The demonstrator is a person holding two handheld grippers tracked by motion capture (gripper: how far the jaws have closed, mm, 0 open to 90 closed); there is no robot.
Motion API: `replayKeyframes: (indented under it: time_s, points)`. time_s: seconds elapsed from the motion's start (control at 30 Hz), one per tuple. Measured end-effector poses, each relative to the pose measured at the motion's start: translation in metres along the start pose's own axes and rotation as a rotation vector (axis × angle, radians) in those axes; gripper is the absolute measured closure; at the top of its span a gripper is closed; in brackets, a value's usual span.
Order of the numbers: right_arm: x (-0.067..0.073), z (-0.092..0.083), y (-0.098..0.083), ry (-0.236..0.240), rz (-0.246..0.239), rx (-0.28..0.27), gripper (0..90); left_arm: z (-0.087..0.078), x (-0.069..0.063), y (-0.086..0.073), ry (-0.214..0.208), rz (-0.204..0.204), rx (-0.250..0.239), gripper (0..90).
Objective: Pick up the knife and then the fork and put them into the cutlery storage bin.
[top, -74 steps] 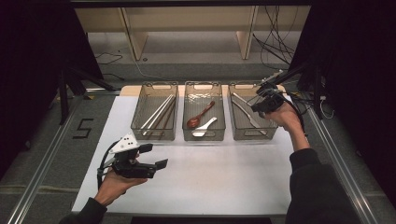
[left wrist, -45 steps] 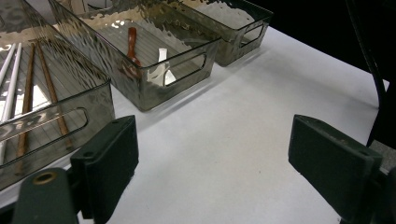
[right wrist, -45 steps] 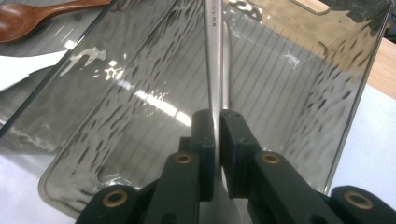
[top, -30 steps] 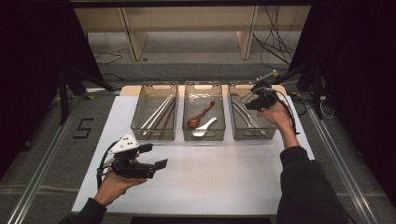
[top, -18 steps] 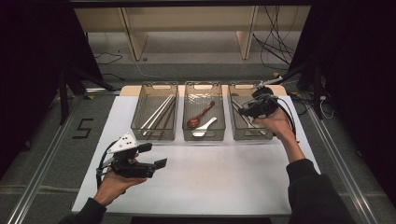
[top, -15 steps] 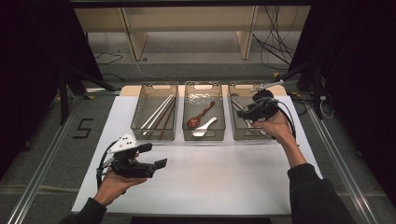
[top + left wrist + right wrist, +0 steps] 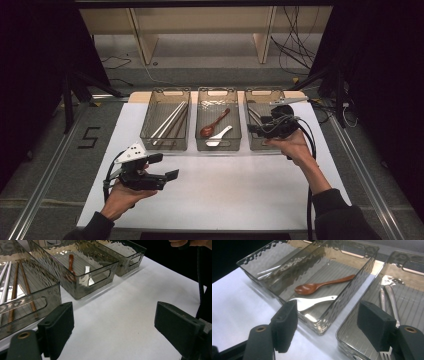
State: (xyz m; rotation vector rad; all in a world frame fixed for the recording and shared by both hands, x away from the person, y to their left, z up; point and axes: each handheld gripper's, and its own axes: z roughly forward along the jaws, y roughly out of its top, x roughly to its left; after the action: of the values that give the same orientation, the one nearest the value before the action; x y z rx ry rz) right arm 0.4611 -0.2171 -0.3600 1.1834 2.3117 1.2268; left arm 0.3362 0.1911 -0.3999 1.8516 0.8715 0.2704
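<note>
Three smoky clear bins stand in a row on the white table (image 7: 240, 195). The left bin (image 7: 164, 146) holds chopsticks (image 7: 169, 121). In the middle bin (image 7: 218, 148) lie a wooden spoon (image 7: 213, 124) and a white spoon (image 7: 219, 136). Metal forks (image 7: 387, 298) lie in the right bin (image 7: 261, 93). My right gripper (image 7: 253, 131) hovers over the near part of the right bin, pointing left. Its jaws have just been opening and stand open with nothing between them. My left gripper (image 7: 165, 166) is held open above the table at the near left, also with nothing between its jaws.
A black cable (image 7: 306, 165) trails from the right gripper along the forearm. A "5" (image 7: 89, 137) is marked on the floor left of the table. Wooden shelf legs and loose cables lie beyond the bins. Bare white tabletop stretches between the two hands.
The right hand has drawn back from the far right corner of the right bin toward its near left side, and its jaws have spread apart. The left hand has stayed put.
</note>
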Motion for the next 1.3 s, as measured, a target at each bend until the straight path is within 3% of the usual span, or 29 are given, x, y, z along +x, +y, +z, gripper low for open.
replayKeyframes:
  time_s: [0.53,0.93,1.3]
  points:
    - [0.020,-0.007,-0.018,0.035,0.006,-0.051,26.7,0.000,0.000,0.000,-0.005,-0.004,-0.001,15.6]
    - [0.038,-0.015,-0.034,0.064,-0.017,-0.088,21.0,0.000,0.000,0.000,-0.007,-0.002,0.005,15.6]
    - [0.048,-0.023,-0.050,0.055,-0.038,-0.122,21.3,0.000,0.000,-0.001,-0.009,-0.001,0.008,15.6]
